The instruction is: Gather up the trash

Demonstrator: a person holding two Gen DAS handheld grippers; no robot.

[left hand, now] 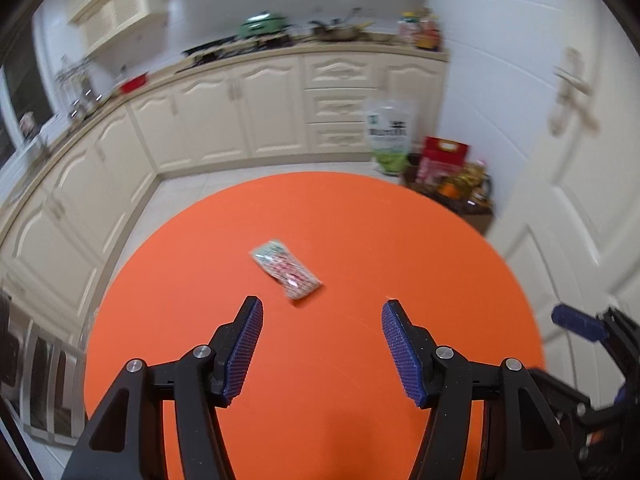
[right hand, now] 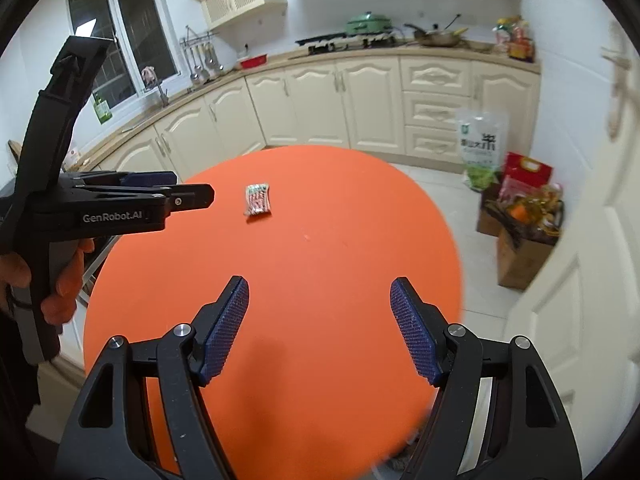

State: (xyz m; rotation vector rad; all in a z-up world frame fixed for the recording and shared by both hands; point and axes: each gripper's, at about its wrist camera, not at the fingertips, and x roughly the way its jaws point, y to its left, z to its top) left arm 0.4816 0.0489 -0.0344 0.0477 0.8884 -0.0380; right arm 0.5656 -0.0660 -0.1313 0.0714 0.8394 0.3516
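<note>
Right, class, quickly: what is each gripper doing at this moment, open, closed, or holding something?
Left gripper: open, nothing between its fingers.
Right gripper: open, nothing between its fingers.
The wrapper lies untouched on the orange table.

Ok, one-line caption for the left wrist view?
Open left tool above an orange table, facing a small snack packet.

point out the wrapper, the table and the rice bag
wrapper [right hand: 258, 199], right wrist view, middle of the packet
table [right hand: 340, 280], right wrist view, bare orange top
rice bag [right hand: 482, 144], right wrist view, printed front of the bag
</note>
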